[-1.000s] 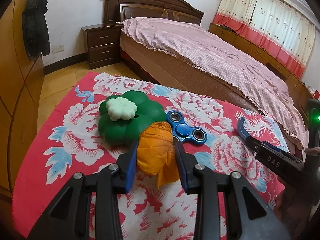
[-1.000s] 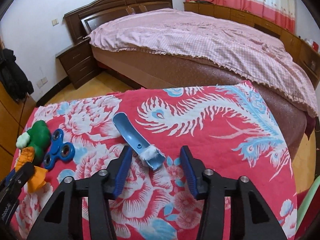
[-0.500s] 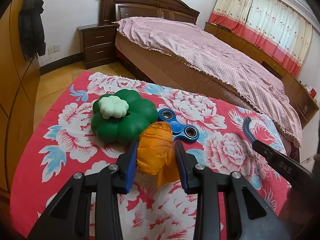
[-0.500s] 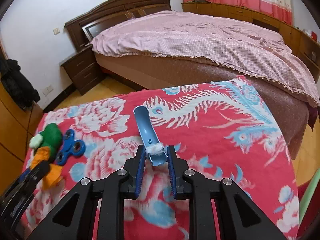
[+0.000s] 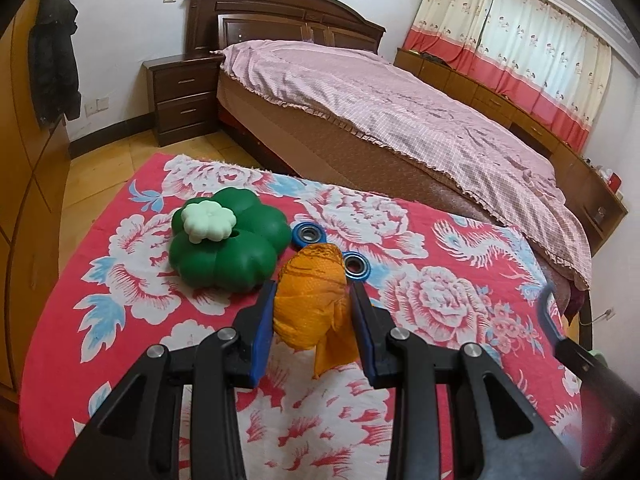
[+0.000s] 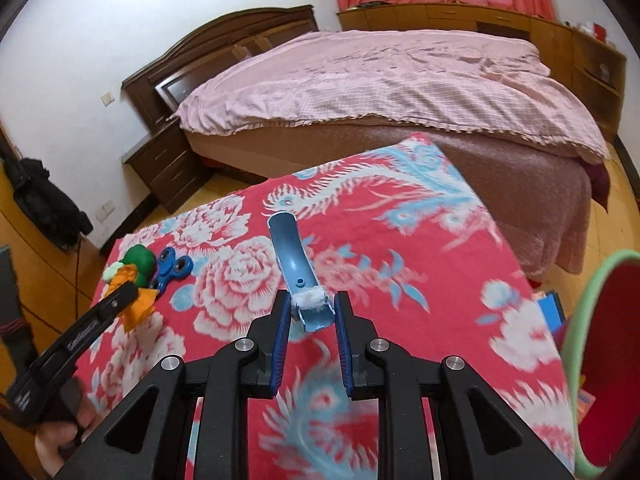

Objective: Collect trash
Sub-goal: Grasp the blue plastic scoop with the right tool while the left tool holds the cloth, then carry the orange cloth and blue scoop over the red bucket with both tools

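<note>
Right wrist: jaws clamp blue curved piece (image 6: 302, 284).

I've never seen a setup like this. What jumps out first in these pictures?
Probably the loud red flowered cloth, with a big pink-covered bed beyond it. Up close, the left hand-held gripper pinches a crumpled orange wrapper, just in front of a green clover-shaped toy and a blue fidget spinner. The right hand-held gripper clamps one end of a curved blue plastic piece, with a green-rimmed red bin at the far right.
</note>
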`<state>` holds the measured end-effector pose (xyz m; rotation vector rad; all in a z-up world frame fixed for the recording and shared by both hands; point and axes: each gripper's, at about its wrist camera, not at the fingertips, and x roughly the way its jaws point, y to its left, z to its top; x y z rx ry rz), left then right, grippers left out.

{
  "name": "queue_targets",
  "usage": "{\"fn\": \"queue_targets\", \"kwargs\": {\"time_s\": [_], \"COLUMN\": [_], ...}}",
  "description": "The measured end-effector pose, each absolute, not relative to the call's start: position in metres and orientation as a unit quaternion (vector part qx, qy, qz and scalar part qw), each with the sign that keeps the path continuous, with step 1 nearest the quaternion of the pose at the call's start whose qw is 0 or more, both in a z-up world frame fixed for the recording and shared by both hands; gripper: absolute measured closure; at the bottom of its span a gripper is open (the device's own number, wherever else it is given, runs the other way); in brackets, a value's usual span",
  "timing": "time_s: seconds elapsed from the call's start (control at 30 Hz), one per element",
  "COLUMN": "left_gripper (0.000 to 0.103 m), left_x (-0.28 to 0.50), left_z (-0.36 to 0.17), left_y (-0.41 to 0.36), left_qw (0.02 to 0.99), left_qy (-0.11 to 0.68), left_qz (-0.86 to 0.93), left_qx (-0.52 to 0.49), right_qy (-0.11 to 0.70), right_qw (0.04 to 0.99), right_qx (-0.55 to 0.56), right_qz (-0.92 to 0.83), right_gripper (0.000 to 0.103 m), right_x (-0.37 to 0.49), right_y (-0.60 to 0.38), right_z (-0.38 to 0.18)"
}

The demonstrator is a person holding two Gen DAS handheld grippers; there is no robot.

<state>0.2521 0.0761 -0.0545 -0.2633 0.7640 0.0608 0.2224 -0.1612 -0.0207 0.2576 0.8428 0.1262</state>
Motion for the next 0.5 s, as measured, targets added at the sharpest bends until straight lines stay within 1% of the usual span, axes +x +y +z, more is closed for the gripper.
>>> {"fn": "queue_targets", "kwargs": {"time_s": [0.5], "left_gripper": [0.067], "left_x": [0.239], "left_z": [-0.039], "left_y": [0.047], "left_qw": [0.927], "left_qy": [0.359], "left_qz": [-0.013], "left_qx": [-0.106], "right_qy": [0.363], "right_qw": [0.912], "right_qx": [0.189], "right_qz": [-0.014], "right_gripper": [0.081], "right_x": [0.132], "right_y": [-0.237], "right_z": [0.008]}}
